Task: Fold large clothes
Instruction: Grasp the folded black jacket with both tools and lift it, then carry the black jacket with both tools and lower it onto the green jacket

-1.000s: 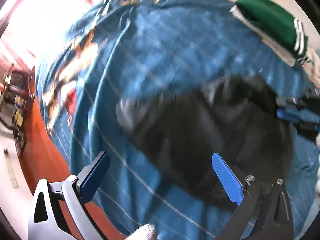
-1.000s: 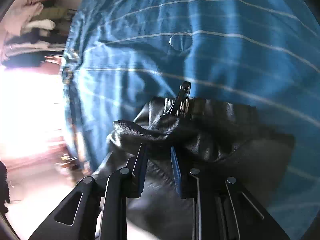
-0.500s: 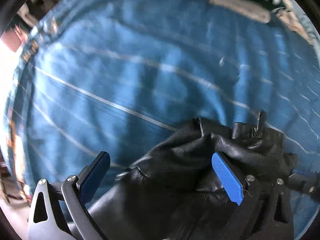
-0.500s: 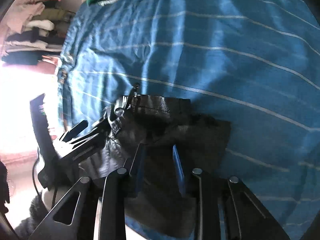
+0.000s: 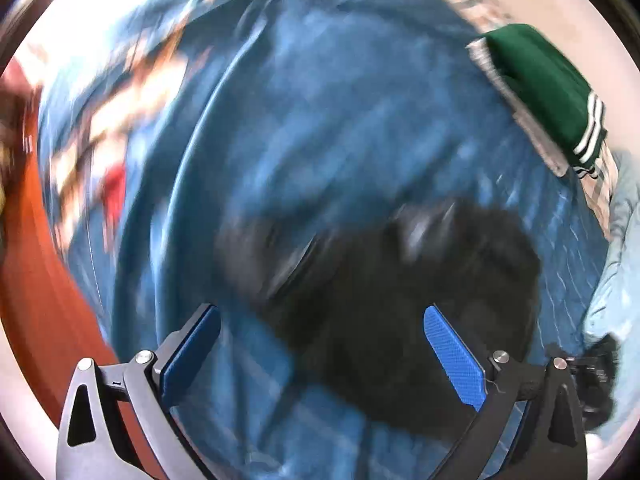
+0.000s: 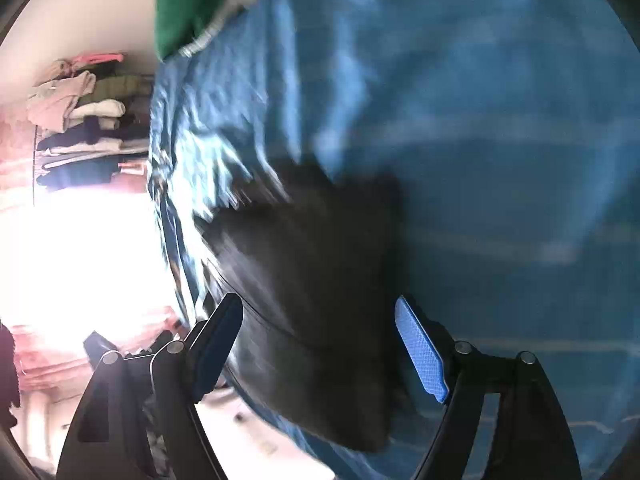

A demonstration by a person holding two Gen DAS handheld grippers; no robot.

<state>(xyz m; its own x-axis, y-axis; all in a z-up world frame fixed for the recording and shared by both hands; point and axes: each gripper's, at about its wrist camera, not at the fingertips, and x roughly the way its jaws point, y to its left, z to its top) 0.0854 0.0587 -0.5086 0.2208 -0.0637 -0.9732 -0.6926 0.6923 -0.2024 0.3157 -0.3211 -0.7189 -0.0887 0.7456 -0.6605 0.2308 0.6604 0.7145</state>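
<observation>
Both tools, left and right, gape empty above the black leather garment lying lower centre on the blue bedspread.

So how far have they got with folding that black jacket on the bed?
The black jacket lies as a compact, roughly squared bundle on the blue bedspread, so its folding looks mostly done. Nothing is in hand: the left gripper and right gripper are both open above it. Probably left: tidying or stacking it near the green garment.
</observation>
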